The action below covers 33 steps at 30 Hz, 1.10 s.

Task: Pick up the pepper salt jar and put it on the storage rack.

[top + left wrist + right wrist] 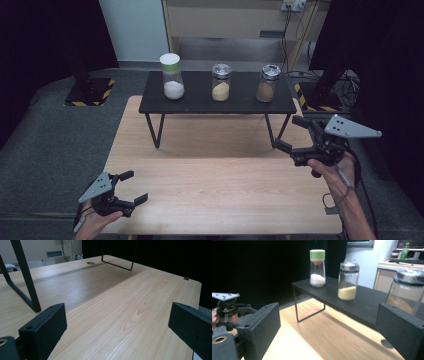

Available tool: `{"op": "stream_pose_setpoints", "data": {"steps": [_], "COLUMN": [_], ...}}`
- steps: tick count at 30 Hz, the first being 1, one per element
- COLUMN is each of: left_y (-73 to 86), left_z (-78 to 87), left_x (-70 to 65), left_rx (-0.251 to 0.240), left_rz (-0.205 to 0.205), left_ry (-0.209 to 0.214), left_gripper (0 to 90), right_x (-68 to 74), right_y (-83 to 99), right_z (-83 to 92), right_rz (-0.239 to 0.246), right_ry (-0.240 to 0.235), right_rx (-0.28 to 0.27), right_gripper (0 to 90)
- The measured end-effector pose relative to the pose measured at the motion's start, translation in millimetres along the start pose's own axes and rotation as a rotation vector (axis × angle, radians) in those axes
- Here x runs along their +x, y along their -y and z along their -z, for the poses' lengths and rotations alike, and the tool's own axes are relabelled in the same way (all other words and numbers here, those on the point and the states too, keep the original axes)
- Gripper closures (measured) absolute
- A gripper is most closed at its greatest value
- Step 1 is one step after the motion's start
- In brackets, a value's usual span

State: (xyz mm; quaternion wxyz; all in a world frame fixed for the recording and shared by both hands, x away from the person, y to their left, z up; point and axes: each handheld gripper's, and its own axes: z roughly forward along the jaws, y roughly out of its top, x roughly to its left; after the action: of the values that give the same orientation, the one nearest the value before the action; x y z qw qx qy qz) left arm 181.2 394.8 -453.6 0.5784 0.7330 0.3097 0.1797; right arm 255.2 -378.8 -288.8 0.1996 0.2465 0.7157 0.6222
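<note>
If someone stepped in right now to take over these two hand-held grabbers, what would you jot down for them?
Left gripper: jaws open, holding nothing, low over the table's near left corner.
Right gripper: jaws open, holding nothing, raised off the shelf's right end, nearest the brown jar.
On the shelf, upright in a row: white-powder jar with a green lid, yellow jar, brown jar.
Done: nothing visibly grasped.
Left: probably close in on the brown jar and grip it.

A lab: black curtains (45,35), hazard-striped stand bases (90,92), trailing cables (345,80).
</note>
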Motion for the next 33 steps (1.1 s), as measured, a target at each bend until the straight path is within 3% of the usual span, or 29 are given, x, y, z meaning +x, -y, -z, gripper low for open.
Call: {"op": "stream_pose_setpoints", "data": {"steps": [9,27,33], "left_y": [0.1,0.7,1.0], "left_z": [0.2,1.1,1.7], "left_x": [-0.3,-0.3,-0.4], "left_rx": [-0.001,-0.008,-0.013], "left_rz": [0.003,0.005,0.005], "left_ry": [-0.003,-0.006,-0.009], "left_gripper": [0.5,0.5,0.5], "right_x": [8.1,17.6,23.7], "right_y": [35.2,92.0,106.7], "right_z": [17.6,21.8,21.7], "right_rz": [-0.039,-0.104,-0.101], "right_ry": [0.020,0.048,0.070], "right_rx": [-0.006,0.038,0.056], "right_gripper": [6.8,6.9,6.9]}}
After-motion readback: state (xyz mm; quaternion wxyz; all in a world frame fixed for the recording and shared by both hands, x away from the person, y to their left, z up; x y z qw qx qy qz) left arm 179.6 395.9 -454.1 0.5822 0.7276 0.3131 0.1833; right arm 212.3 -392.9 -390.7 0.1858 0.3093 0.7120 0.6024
